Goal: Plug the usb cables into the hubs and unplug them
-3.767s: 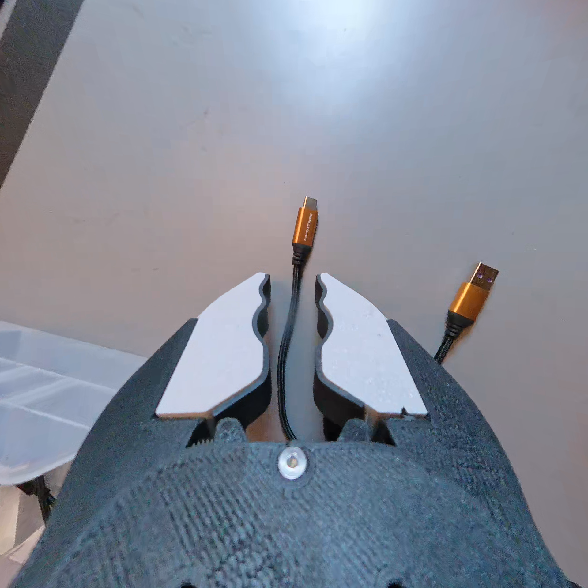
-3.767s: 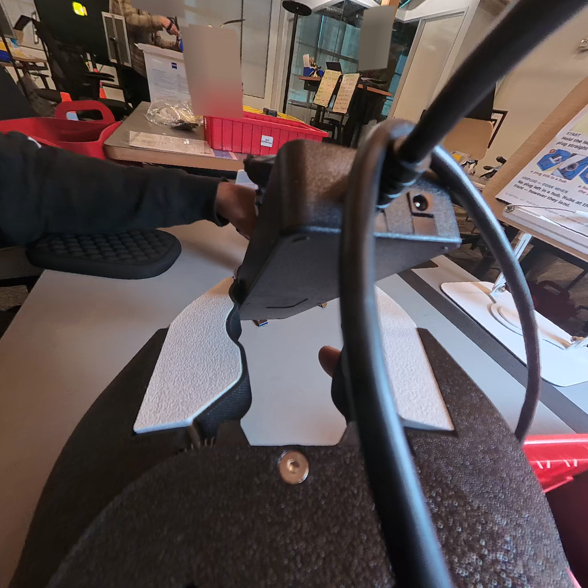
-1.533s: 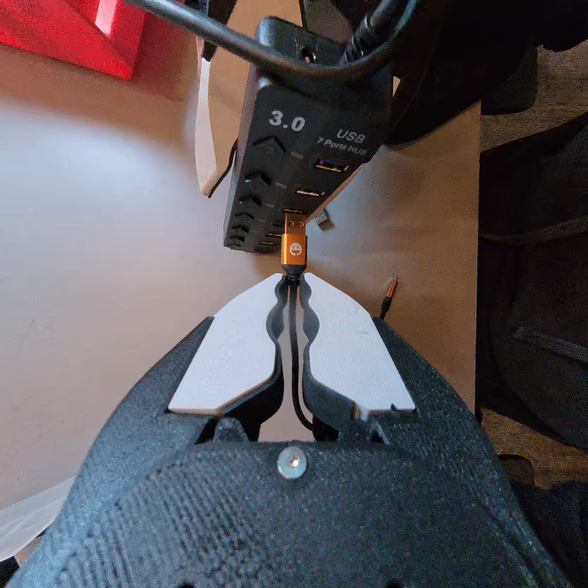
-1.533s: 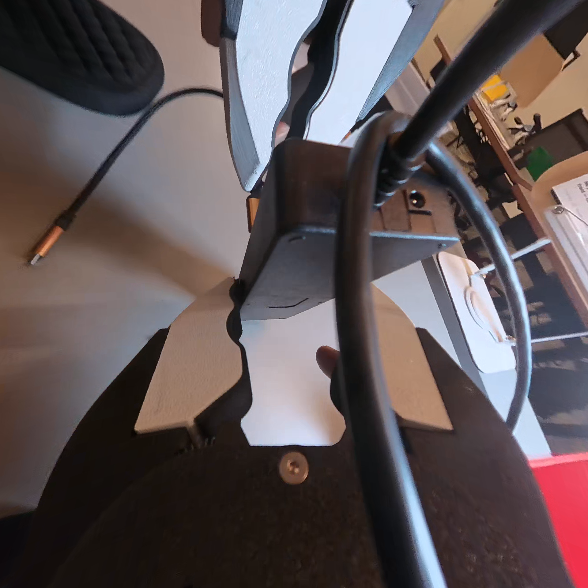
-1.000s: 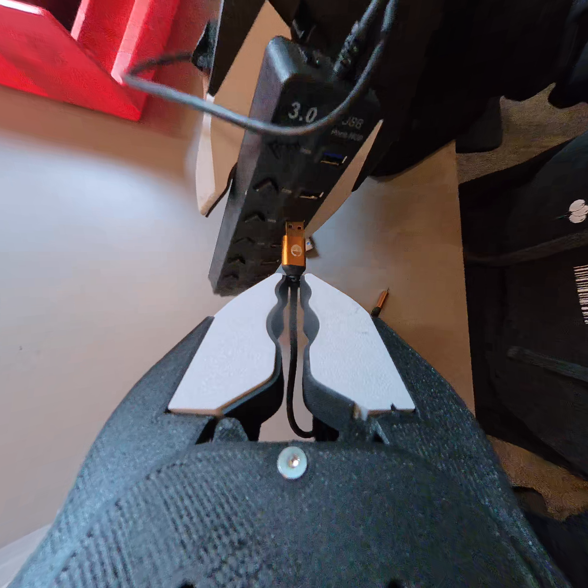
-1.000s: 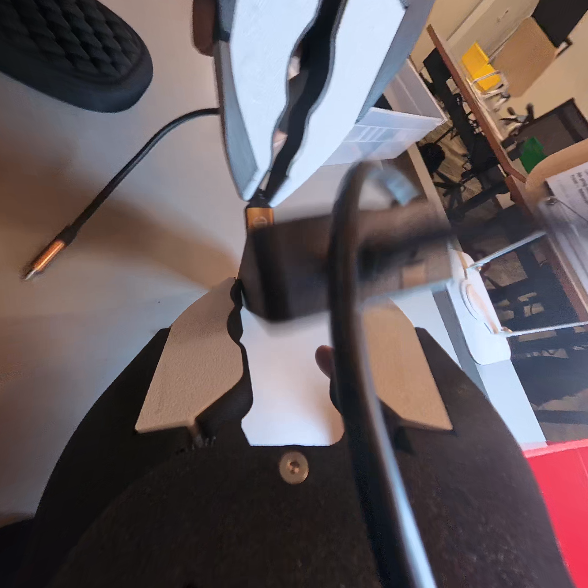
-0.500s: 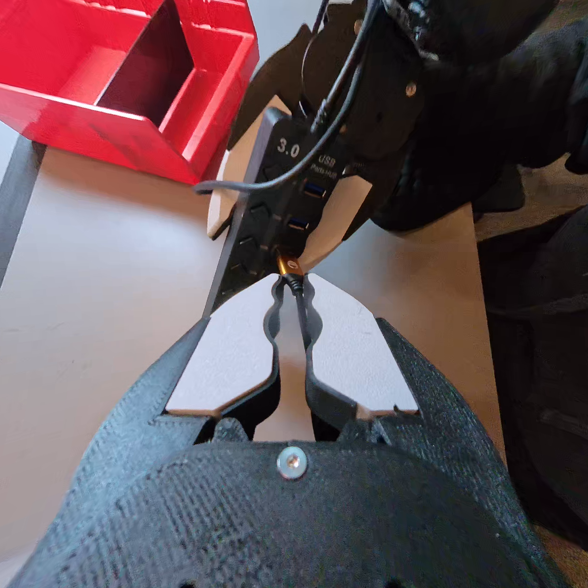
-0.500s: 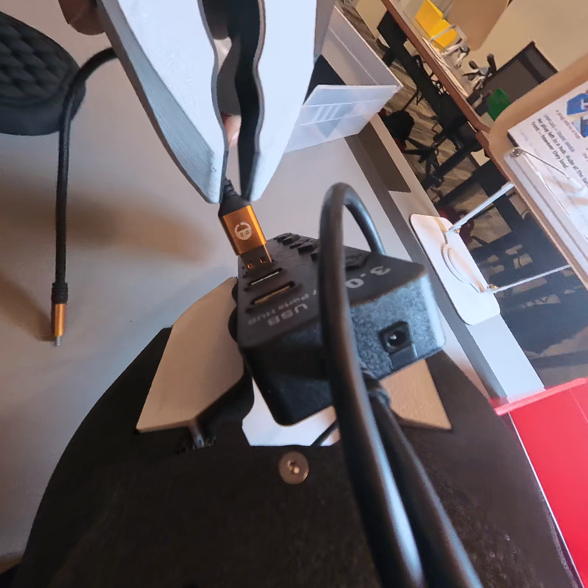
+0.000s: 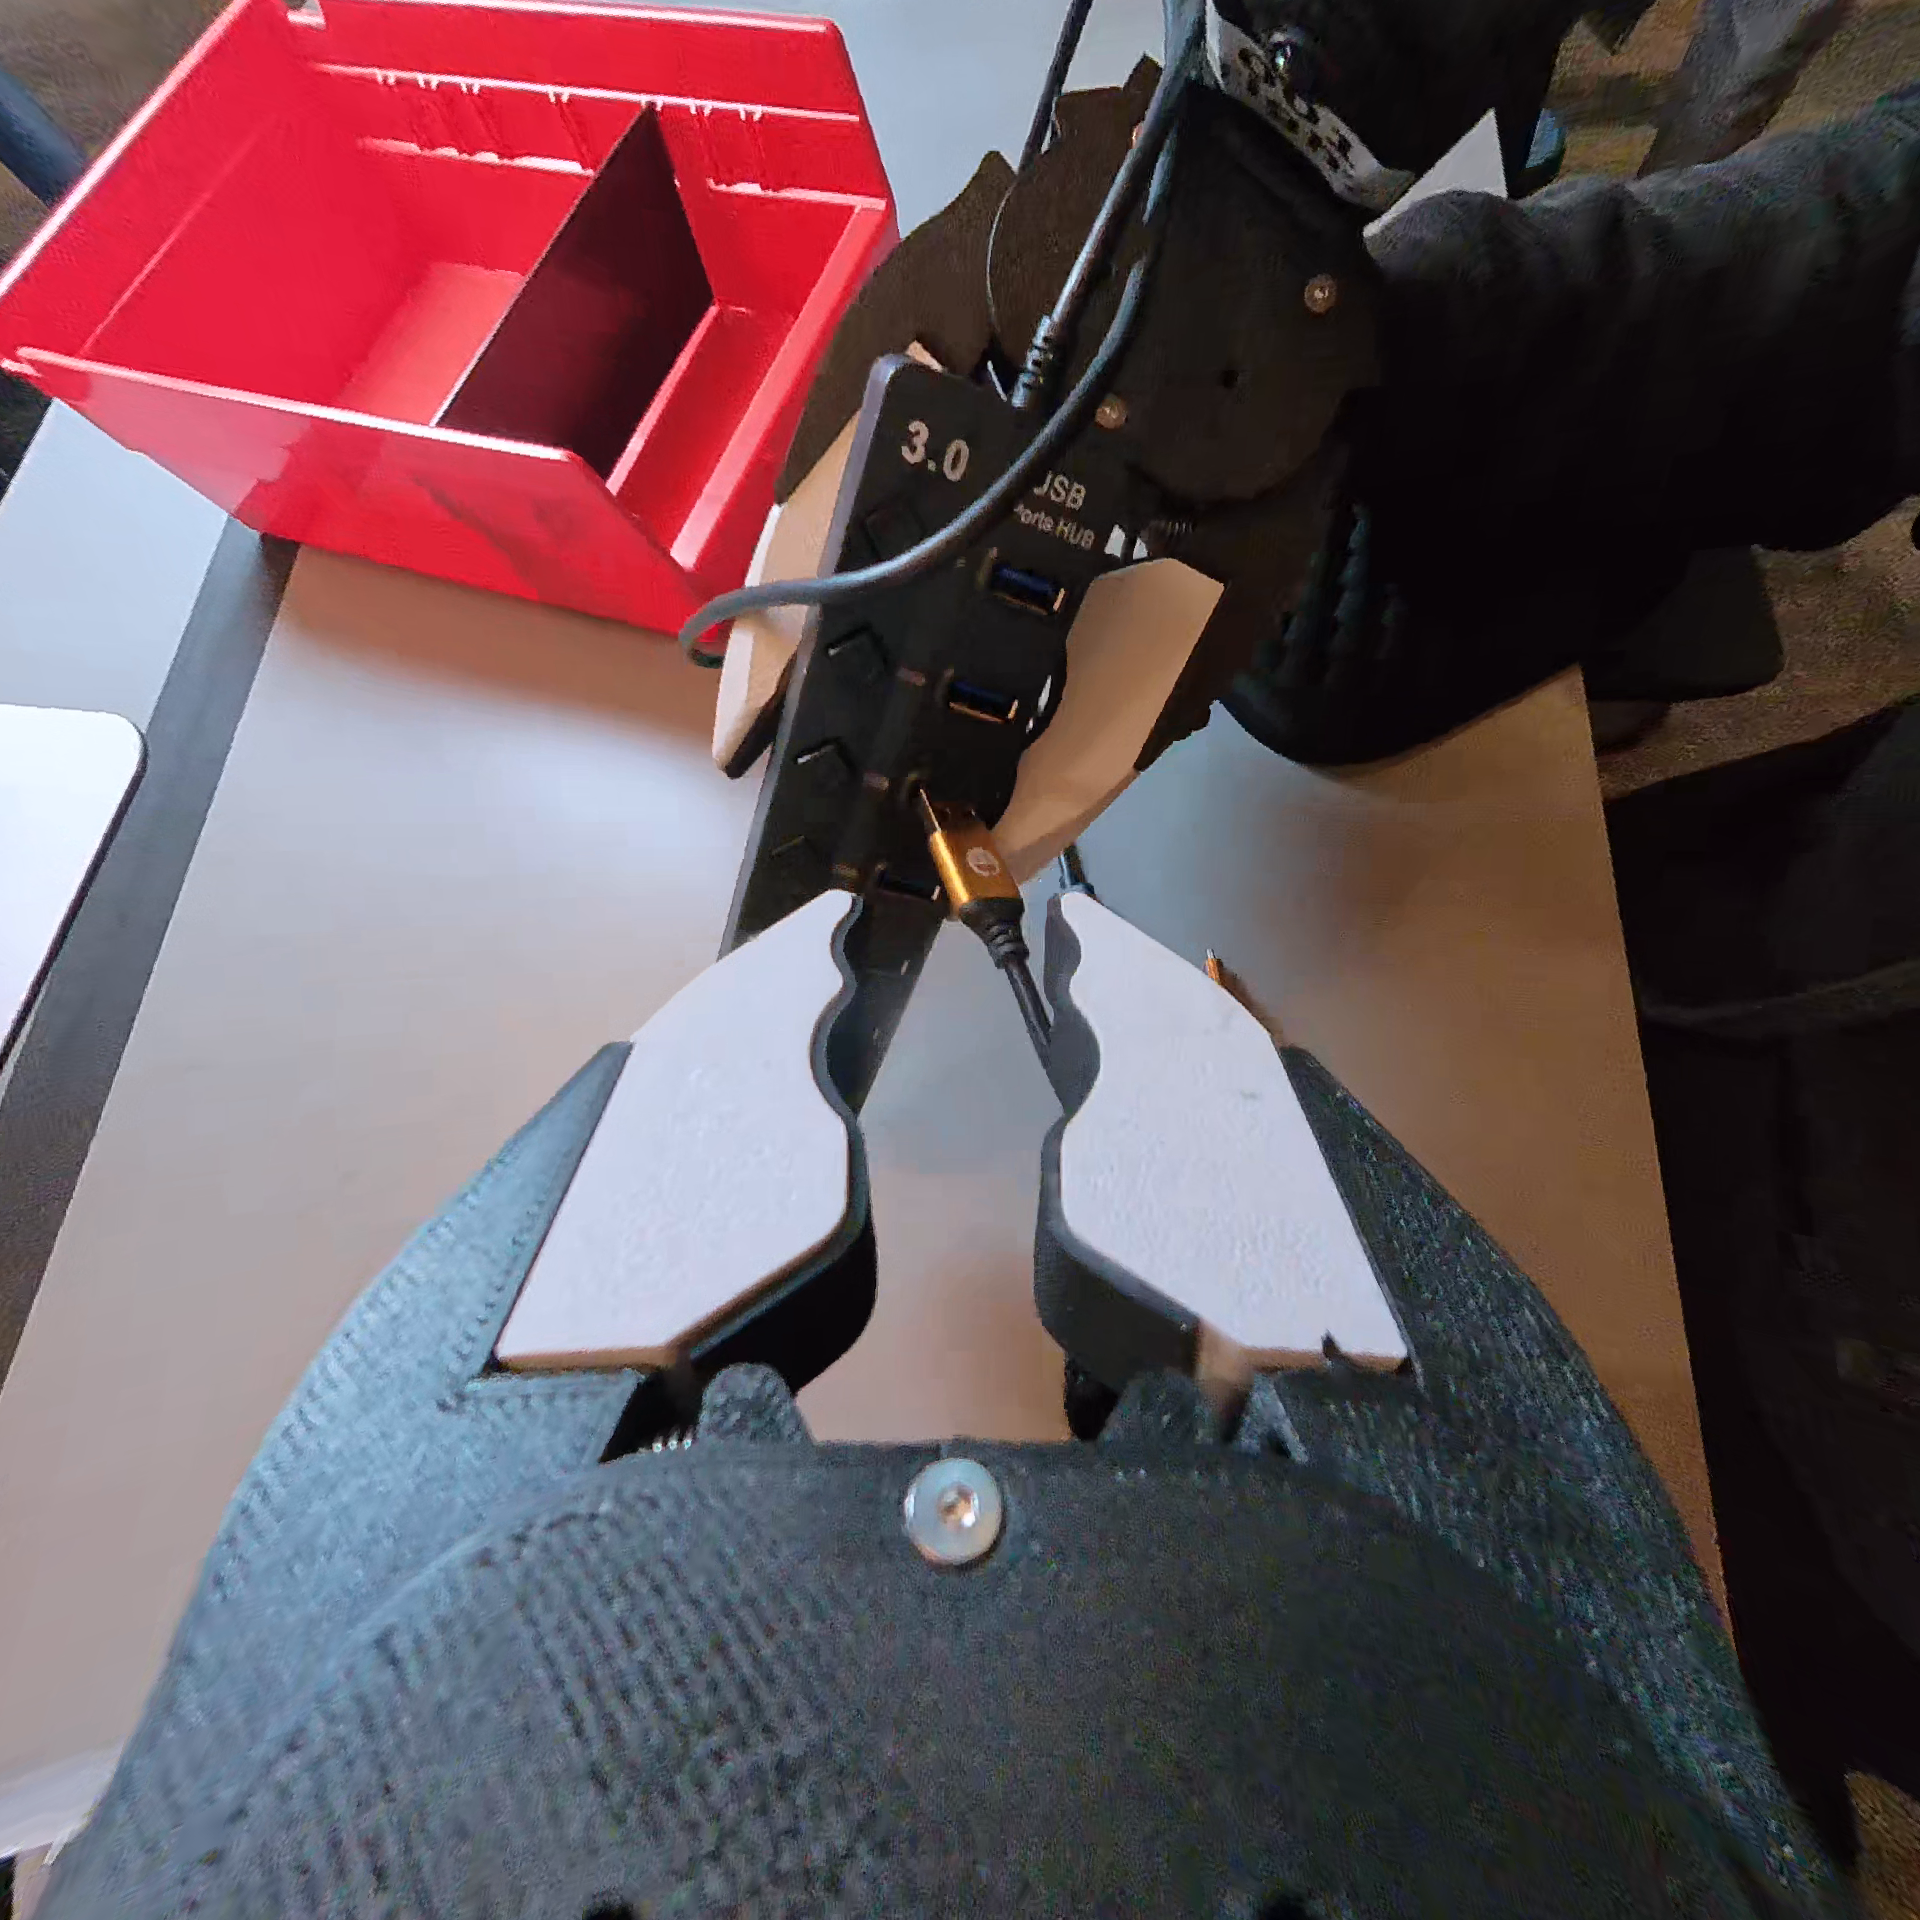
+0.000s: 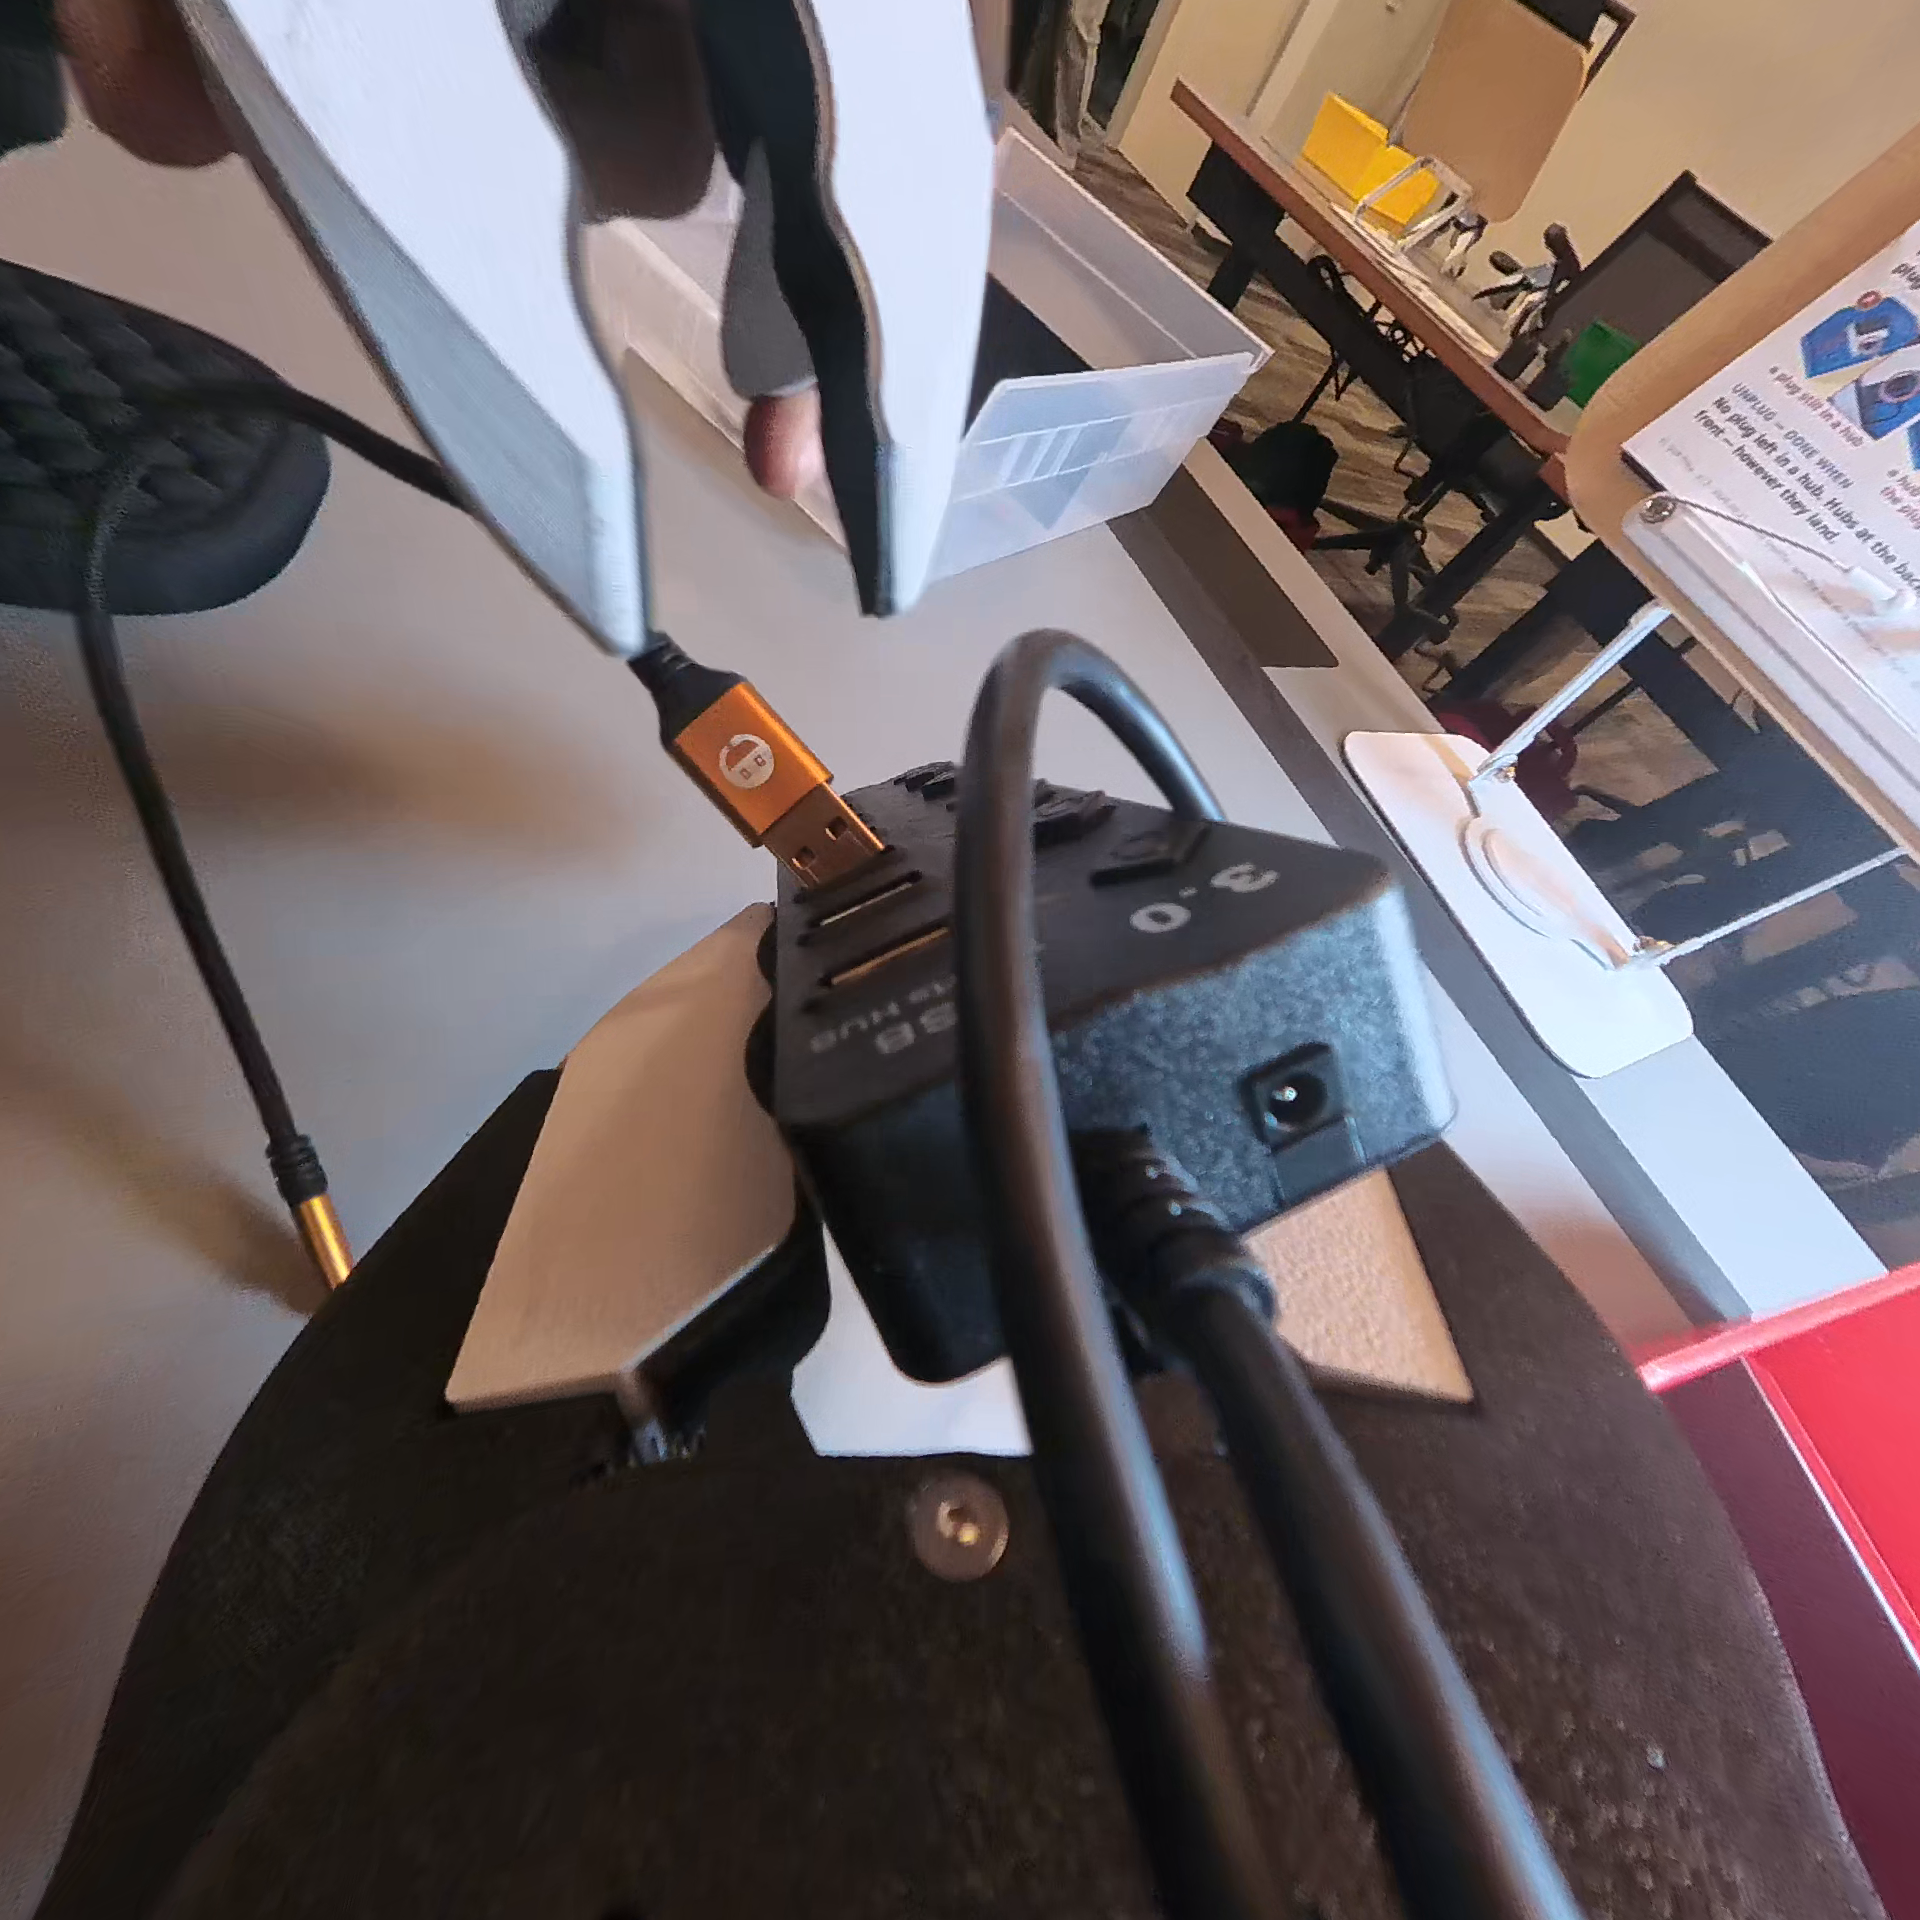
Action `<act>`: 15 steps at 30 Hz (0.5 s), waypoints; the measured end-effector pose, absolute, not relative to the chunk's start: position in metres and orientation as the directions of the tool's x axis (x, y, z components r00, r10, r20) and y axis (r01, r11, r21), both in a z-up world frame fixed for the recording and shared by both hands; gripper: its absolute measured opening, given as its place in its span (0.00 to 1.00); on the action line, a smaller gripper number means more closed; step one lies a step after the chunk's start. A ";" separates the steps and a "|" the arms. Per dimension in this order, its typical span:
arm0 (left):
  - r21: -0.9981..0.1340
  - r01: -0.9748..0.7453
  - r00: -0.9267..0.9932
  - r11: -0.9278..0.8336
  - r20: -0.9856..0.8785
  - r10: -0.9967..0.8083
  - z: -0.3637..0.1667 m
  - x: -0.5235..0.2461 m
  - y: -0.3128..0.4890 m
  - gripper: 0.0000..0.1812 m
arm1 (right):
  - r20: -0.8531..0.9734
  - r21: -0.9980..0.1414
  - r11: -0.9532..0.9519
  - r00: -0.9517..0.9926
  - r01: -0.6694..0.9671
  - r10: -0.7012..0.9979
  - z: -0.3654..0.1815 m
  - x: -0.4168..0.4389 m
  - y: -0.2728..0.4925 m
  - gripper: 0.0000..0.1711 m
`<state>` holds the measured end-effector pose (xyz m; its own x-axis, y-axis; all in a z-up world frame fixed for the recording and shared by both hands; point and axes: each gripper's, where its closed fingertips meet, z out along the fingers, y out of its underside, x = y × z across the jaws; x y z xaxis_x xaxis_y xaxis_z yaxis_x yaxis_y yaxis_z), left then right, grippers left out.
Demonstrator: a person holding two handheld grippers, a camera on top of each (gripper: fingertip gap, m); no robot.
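My right gripper [image 10: 1018,997] is shut on a black USB hub [image 10: 1195,935] and holds it above the grey table. The hub also shows in the left wrist view [image 9: 935,582], between the right gripper's white fingers [image 9: 1112,707]. An orange USB-A plug [image 9: 971,862] on a black braided cable leans at an angle, its metal tip [image 10: 831,847] partly in one hub port. My left gripper [image 9: 951,914] is open just behind the plug. The cable runs along its right finger. The cable's other orange end [image 10: 317,1236] lies on the table.
A red divided bin [image 9: 416,312] stands beyond the hub. A clear plastic box [image 10: 1091,436], a white stand base [image 10: 1507,914] with a printed sheet and a black padded rest [image 10: 125,436] are on the table. The hub's own black cable [image 10: 997,1039] loops over my right gripper. About 6 cm separates my left fingertips from my right.
My left gripper carried the plug to the hub, pushed its tip into a port, then opened and let go of the cable. The right gripper tilted the hub toward the plug.
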<state>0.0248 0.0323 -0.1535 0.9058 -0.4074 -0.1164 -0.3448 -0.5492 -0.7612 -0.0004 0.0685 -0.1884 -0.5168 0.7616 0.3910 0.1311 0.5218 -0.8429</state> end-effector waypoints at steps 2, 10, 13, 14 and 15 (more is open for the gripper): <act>-0.736 -0.369 0.906 -0.568 -0.147 -0.397 -0.157 0.026 0.029 0.18 | 0.382 -0.848 0.512 -0.509 0.140 0.772 -0.188 -0.002 0.070 0.33; -0.639 -0.501 0.865 -0.583 -0.361 -0.348 -0.173 0.017 0.042 0.06 | 0.360 -0.851 0.493 -0.486 0.178 0.797 -0.190 -0.005 0.076 0.33; -0.628 -0.511 0.859 -0.587 -0.369 -0.353 -0.173 0.015 0.043 0.05 | 0.380 -0.840 0.512 -0.476 0.181 0.793 -0.191 -0.005 0.078 0.33; -0.629 -0.513 0.859 -0.585 -0.368 -0.357 -0.172 0.015 0.043 0.05 | 0.387 -0.837 0.517 -0.473 0.179 0.791 -0.191 -0.005 0.078 0.34; -0.629 -0.512 0.859 -0.585 -0.361 -0.364 -0.171 0.016 0.043 0.05 | 0.394 -0.834 0.523 -0.472 0.178 0.789 -0.190 -0.005 0.078 0.33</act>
<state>0.0160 0.0426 -0.1714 0.8587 -0.3639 -0.3609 -0.5121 -0.5847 -0.6292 -0.0050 0.0779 -0.1904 -0.4724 0.7886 0.3936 0.1775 0.5226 -0.8339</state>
